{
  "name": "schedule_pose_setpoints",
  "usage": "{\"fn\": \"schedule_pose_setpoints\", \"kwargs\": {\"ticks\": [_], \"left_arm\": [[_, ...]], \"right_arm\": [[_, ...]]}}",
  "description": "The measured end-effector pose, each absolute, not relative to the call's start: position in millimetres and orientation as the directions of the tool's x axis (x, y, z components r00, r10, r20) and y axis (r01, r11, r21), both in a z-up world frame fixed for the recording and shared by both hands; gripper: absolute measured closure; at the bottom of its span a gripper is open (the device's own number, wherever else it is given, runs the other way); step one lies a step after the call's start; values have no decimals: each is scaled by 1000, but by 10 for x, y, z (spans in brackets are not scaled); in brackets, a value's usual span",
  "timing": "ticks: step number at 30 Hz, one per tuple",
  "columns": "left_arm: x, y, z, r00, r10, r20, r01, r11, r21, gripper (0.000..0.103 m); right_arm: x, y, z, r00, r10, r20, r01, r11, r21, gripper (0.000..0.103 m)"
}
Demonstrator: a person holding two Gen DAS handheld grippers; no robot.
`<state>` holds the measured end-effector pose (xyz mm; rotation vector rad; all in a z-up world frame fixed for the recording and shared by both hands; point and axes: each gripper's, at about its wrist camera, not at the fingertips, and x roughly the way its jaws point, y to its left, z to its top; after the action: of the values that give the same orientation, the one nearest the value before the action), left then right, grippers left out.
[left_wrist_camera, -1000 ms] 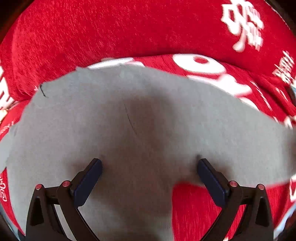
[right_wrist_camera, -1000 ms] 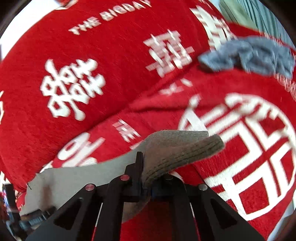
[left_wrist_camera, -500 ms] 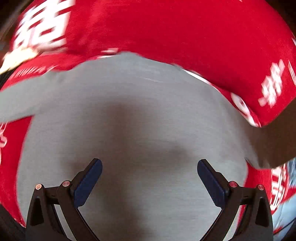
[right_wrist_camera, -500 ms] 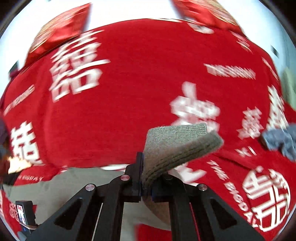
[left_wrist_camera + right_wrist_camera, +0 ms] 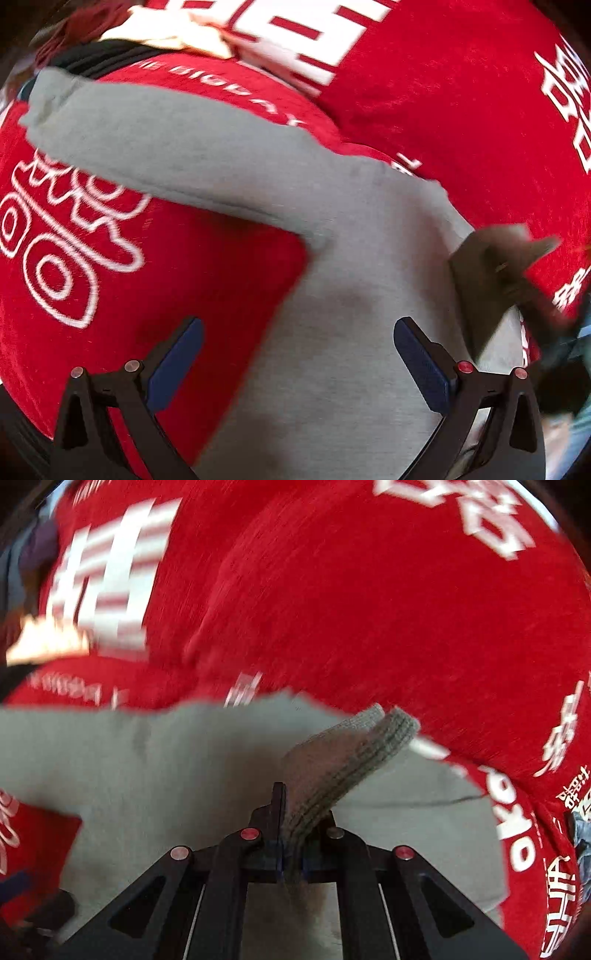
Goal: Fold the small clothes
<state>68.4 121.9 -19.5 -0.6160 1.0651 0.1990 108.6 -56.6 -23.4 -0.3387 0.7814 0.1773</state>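
Observation:
A grey long-sleeved top (image 5: 332, 295) lies on a red blanket (image 5: 443, 92) printed with white characters. One sleeve (image 5: 147, 147) stretches out to the upper left. My left gripper (image 5: 297, 347) is open and empty, its blue pads just above the body of the top near the armpit. My right gripper (image 5: 291, 856) is shut on the ribbed cuff (image 5: 343, 760) of the other sleeve and holds it over the grey body (image 5: 147, 775). The right gripper shows blurred at the right of the left wrist view (image 5: 498, 280).
The red blanket (image 5: 369, 590) rises as a soft bank behind the top. A cream cloth (image 5: 166, 33) and a dark item lie at the far upper left. A blue-grey cloth (image 5: 581, 834) shows at the right edge.
Both views have swung. My right gripper has carried the cuff leftward over the grey body. My left gripper has shifted left, so the outstretched sleeve and bare blanket now show.

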Motion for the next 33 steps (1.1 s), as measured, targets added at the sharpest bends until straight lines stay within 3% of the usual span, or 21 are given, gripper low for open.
{"fn": "schedule_pose_setpoints", "kwargs": {"ticks": [1, 3, 5, 7, 10, 15, 18, 21, 25, 27, 29, 31, 33], "left_arm": [[693, 1227, -219, 484, -139, -864, -445, 811, -380, 0], [668, 1294, -255, 488, -146, -861, -455, 799, -393, 0], [633, 1343, -255, 499, -155, -852, -461, 786, -413, 0], [577, 1391, -218, 524, -159, -837, -475, 761, -442, 0], [536, 1412, -146, 548, -146, -823, -493, 739, -459, 0], [647, 1223, -32, 546, -126, -828, -467, 775, -425, 0], [837, 869, 34, 526, -157, -836, -394, 826, -403, 0], [1084, 410, 72, 505, -176, -845, -277, 894, -351, 0], [1508, -182, -104, 433, -158, -888, -115, 967, -228, 0], [1696, -262, -253, 395, -73, -916, -118, 985, -129, 0], [1805, -275, -286, 415, 18, -910, -112, 993, -31, 0], [1933, -193, -321, 400, 3, -917, -105, 994, -42, 0], [1999, -16, -290, 356, 7, -934, -173, 983, -58, 0]], "right_arm": [[1097, -474, -368, 660, 49, -750, -318, 923, -219, 93], [1064, -376, -497, 598, 75, -798, -380, 903, -200, 75], [932, -244, -472, 607, 86, -790, -442, 863, -245, 34], [783, -190, -304, 642, 130, -755, -480, 836, -265, 24], [642, -339, 99, 649, 229, -726, -528, 822, -213, 24], [621, -1214, 648, 634, 401, -661, -521, 854, 19, 22], [711, -1860, 562, 700, 277, -658, -377, 926, -12, 20], [937, -2389, 98, 649, 95, -755, -214, 975, -60, 20], [1128, -2750, -355, 570, 86, -817, -134, 991, 11, 20], [1300, -2780, -491, 541, 82, -837, -126, 992, 16, 19], [1506, -2792, -540, 545, 67, -836, -119, 993, 2, 7], [1723, -2764, -580, 523, 52, -850, -108, 994, -5, 0], [1837, -2736, -567, 505, 44, -862, -99, 995, -7, 0]]}}
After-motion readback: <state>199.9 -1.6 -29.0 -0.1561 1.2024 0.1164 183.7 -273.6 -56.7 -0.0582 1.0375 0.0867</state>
